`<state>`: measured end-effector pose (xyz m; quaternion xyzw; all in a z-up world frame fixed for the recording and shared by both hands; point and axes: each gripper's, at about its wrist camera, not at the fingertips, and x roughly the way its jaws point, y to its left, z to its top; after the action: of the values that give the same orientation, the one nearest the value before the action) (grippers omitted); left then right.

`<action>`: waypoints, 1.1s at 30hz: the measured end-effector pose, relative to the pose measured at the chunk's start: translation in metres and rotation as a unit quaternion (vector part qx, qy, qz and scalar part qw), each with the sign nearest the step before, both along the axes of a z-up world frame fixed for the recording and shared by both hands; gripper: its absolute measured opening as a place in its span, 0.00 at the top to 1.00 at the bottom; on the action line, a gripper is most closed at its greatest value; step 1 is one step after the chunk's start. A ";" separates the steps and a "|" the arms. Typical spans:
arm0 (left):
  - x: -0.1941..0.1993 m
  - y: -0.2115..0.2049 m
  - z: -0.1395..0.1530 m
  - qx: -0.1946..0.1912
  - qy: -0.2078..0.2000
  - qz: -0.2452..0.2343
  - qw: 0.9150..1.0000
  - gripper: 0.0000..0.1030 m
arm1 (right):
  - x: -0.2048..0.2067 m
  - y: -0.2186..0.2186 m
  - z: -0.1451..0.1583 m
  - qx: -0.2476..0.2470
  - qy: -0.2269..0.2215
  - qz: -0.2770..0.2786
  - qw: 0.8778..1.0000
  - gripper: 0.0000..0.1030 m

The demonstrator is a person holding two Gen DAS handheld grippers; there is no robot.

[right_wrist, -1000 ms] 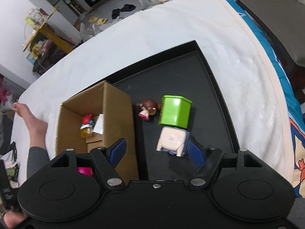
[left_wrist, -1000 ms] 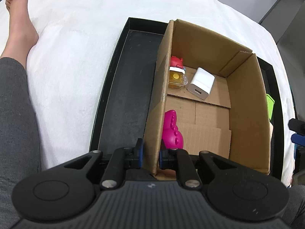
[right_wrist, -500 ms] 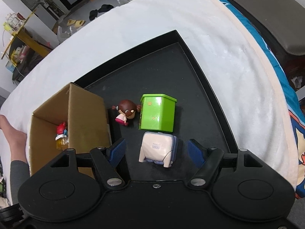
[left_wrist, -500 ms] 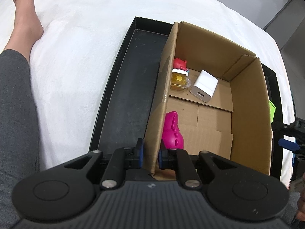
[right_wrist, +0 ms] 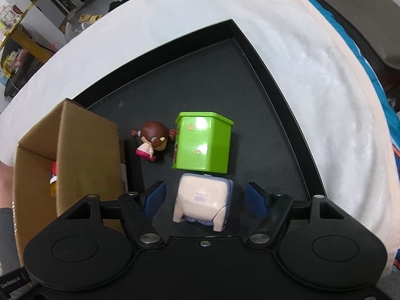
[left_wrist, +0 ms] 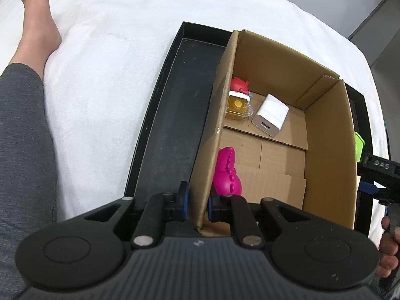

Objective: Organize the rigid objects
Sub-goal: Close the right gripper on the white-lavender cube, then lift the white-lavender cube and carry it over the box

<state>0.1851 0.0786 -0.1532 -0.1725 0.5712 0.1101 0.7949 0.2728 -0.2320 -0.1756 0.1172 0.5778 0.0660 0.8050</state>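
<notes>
Left wrist view, "DAS" on right gripper (left_wrist: 380,166).

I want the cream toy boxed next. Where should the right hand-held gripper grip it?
Grip the cream toy across its two flat side faces, from above. It lies between the open right hand-held gripper, clear of the green box behind it.
</notes>
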 end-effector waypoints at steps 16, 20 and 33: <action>0.000 -0.001 -0.005 0.005 0.001 0.001 1.000 0.87 | -0.005 -0.015 0.005 -0.004 0.011 0.015 1.000 0.58; 0.000 -0.001 -0.004 0.006 0.000 0.000 1.000 0.87 | -0.011 -0.019 0.018 0.006 0.000 0.015 1.000 0.58; 0.000 0.000 -0.003 0.009 -0.002 -0.005 1.000 0.87 | -0.027 -0.025 0.061 0.020 -0.038 0.020 0.999 0.58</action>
<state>0.1853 0.0781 -0.1560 -0.1626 0.5694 0.1113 0.7981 0.2461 -0.2573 -0.1143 0.1192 0.5474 0.0978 0.8225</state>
